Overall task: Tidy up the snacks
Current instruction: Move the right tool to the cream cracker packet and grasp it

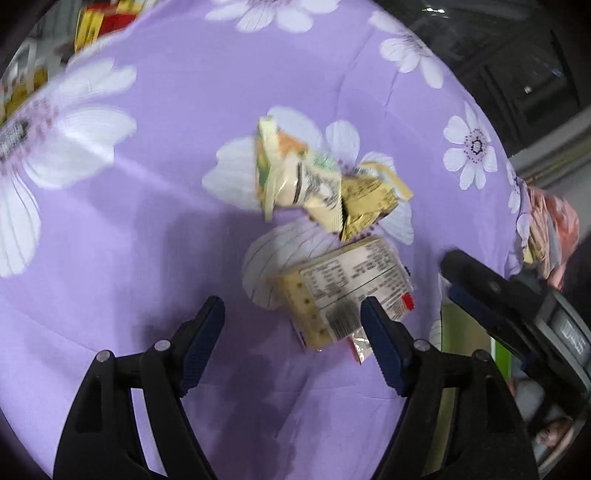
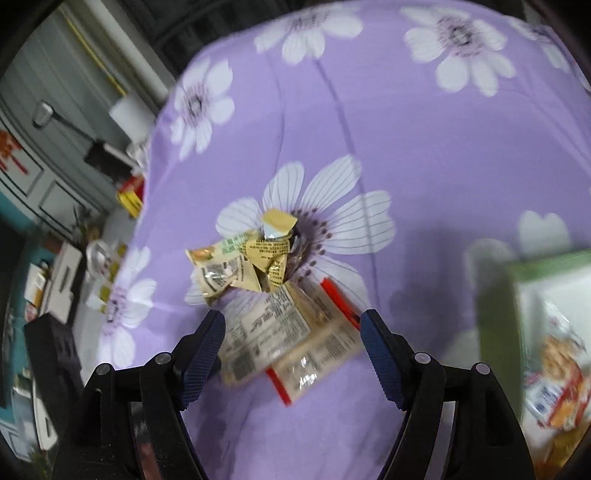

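Note:
A pile of small yellow and cream snack packets (image 1: pixel 317 184) lies on the purple flowered cloth (image 1: pixel 166 184). Just nearer lie cracker packs with printed labels (image 1: pixel 347 291). My left gripper (image 1: pixel 293 317) is open and empty above the cloth, its right finger over the cracker pack's edge. In the right wrist view the same small packets (image 2: pixel 243 264) and cracker packs (image 2: pixel 291 336) lie between and ahead of my right gripper (image 2: pixel 291 332), which is open and hovers over them. The right gripper also shows in the left wrist view (image 1: pixel 517 317).
A green-rimmed white box (image 2: pixel 546 280) at the right holds a cookie packet (image 2: pixel 557 384). A pink packet (image 1: pixel 550 229) sits at the cloth's right edge. Red and yellow boxes (image 1: pixel 99 22) stand beyond the far left edge. Room furniture lies left of the table.

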